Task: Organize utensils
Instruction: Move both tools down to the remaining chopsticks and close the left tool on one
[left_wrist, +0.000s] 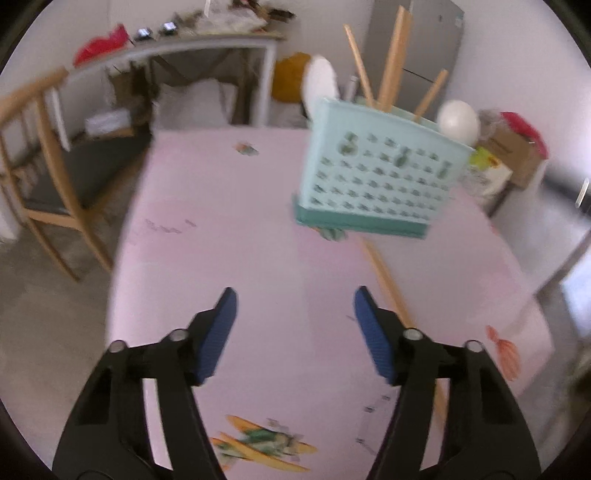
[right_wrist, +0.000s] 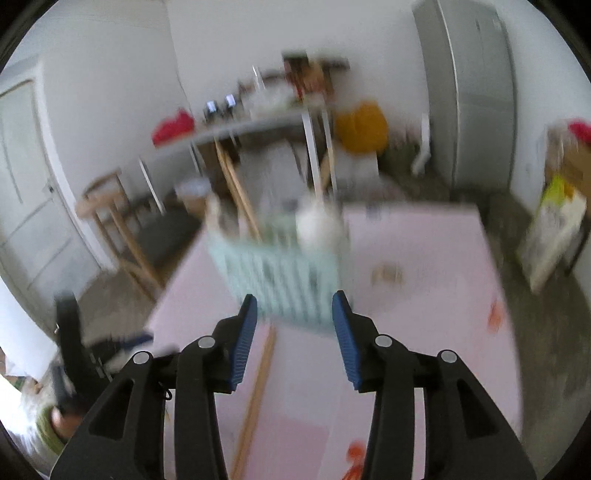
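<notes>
txt: none legible | labels: none | both views blurred

Wooden chair (left_wrist: 48, 177), grey fridge (right_wrist: 476, 92) — yellow bag (right_wrist: 362, 127) between.

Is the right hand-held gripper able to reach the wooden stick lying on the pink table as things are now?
Probably yes. The right hand-held gripper is open and empty, and the wooden stick lies bare on the pink table just below its left finger, nothing covering it. The teal basket stands further back.

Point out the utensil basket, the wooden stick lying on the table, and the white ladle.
utensil basket (left_wrist: 380, 181), left wrist view, its perforated front wall.
wooden stick (left_wrist: 388, 284), left wrist view, mid-shaft on the table.
white ladle (left_wrist: 459, 122), left wrist view, its rounded bowl.
</notes>
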